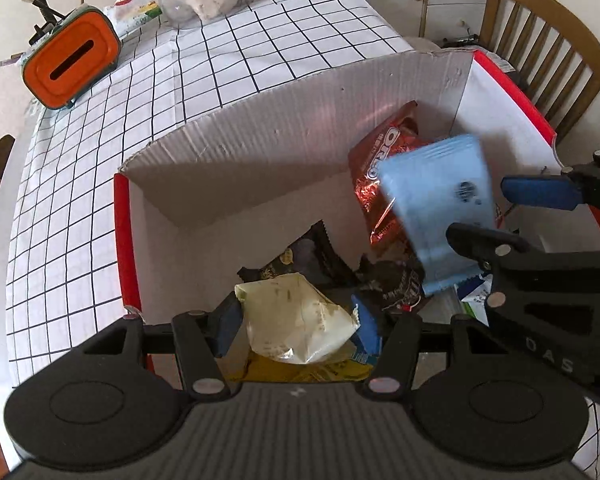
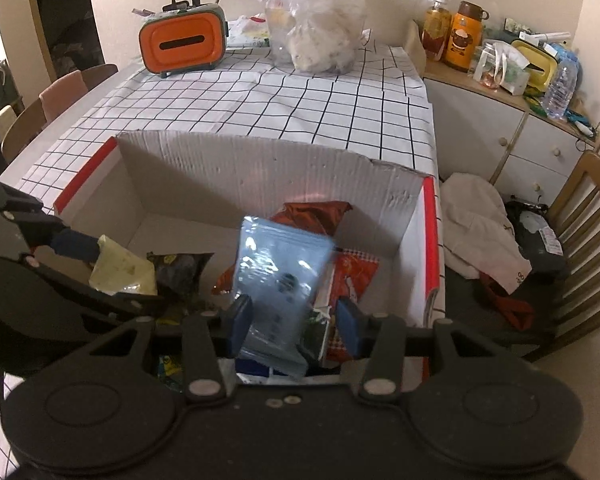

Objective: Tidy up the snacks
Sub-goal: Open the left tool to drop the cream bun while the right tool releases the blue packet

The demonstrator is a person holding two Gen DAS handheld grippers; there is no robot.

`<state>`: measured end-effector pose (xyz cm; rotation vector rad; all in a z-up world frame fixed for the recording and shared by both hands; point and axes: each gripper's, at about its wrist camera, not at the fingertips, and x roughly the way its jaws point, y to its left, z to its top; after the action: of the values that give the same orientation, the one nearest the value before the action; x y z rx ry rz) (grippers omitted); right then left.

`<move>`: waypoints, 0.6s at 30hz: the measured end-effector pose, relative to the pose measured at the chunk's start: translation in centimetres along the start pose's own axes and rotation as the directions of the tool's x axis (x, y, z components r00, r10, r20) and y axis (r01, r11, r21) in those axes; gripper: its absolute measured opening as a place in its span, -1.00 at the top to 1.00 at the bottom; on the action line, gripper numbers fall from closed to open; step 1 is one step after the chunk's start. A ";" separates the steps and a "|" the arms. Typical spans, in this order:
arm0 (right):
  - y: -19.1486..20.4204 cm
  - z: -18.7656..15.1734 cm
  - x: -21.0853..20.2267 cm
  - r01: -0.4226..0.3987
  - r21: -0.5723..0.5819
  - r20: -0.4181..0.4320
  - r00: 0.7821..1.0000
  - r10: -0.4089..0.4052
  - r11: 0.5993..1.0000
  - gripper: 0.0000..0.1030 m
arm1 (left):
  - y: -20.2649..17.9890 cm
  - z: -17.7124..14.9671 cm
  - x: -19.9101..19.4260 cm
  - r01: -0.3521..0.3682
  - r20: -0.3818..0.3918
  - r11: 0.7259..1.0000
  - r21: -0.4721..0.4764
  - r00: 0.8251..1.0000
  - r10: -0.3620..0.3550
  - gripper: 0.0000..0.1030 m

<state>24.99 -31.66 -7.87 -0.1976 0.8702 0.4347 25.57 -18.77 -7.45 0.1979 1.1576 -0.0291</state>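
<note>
Left wrist: cream packet (image 1: pixel 296 320) pinched between left tool (image 1: pixel 296 326) pads.

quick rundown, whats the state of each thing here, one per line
cardboard box: open-topped, partly filled with snacks
pale yellow packet: crumpled, held between the left gripper fingers, over the box
light blue packet: blurred; right gripper fingers either side, grip unclear
orange Oreo pack: lying in the box, leaning on its wall
orange tissue holder: upright on the tablecloth
</note>
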 end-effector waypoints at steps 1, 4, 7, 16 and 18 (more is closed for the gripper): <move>-0.1 0.0 0.0 -0.002 0.003 -0.001 1.000 0.002 1.000 0.10 | 0.0 0.0 0.0 0.001 0.000 1.000 -0.002 1.000 -0.001 -0.13; -0.2 -0.1 -0.3 -0.012 0.014 -0.001 1.000 0.012 1.000 0.09 | 0.2 -0.2 -0.2 0.008 0.006 1.000 -0.008 1.000 -0.008 -0.14; -0.3 -0.2 -0.8 -0.018 0.023 0.003 1.000 0.018 1.000 0.09 | 0.3 -0.5 -0.6 0.013 0.023 1.000 -0.014 1.000 -0.013 -0.17; 0.2 -0.7 -3.3 -0.050 0.038 0.036 0.998 0.049 0.998 -0.05 | 0.9 -1.7 -2.4 0.021 0.078 0.999 -0.033 0.997 -0.019 -0.40; 0.3 -0.8 -3.9 -0.056 0.043 0.050 0.997 0.054 0.997 -0.14 | 1.1 -2.1 -2.8 0.031 0.087 0.999 -0.042 0.996 -0.027 -0.42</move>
<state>22.11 -32.80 -5.36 -0.1217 0.8380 0.4692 22.69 -17.56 -5.54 0.1404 1.0743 -0.0378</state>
